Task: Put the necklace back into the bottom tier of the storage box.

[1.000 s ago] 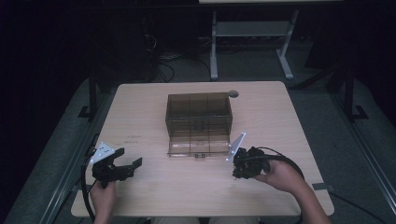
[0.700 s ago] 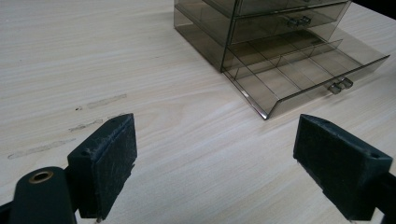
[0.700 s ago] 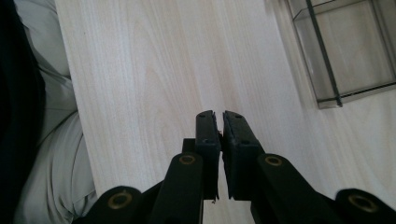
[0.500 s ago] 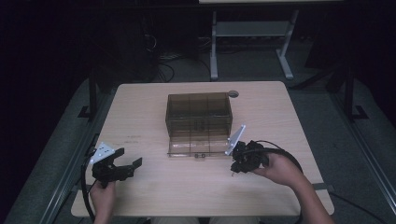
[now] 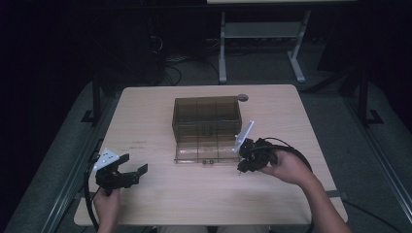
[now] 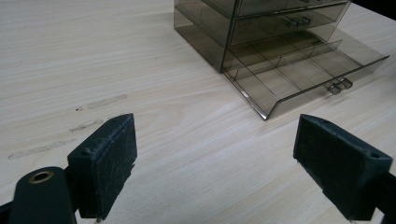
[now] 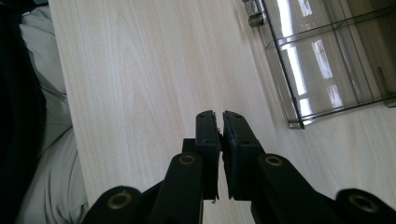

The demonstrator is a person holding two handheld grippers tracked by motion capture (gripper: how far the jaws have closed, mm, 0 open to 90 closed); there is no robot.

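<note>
A smoked-plastic drawer unit stands on the wooden table, at the middle of the top and toward its far half. Its lowest drawer is pulled out toward the near edge, and its small handle faces the person. The drawer is divided into compartments; nothing can be made out inside them.

The right gripper sits just beside the near right corner of the open drawer, held by the person's right hand. In the right gripper view its jaws are pressed together with nothing between them, tips over bare table; the drawer corner lies just to the right of the jaw tips, apart from them. Whether the gripper body touches the drawer cannot be told from the high view.

The left gripper rests near the near left corner of the table, well apart from the drawer unit, held by the left hand. Its jaws are spread wide and empty. In the left gripper view the open drawer lies ahead, beyond the jaws, to the far right.
</note>
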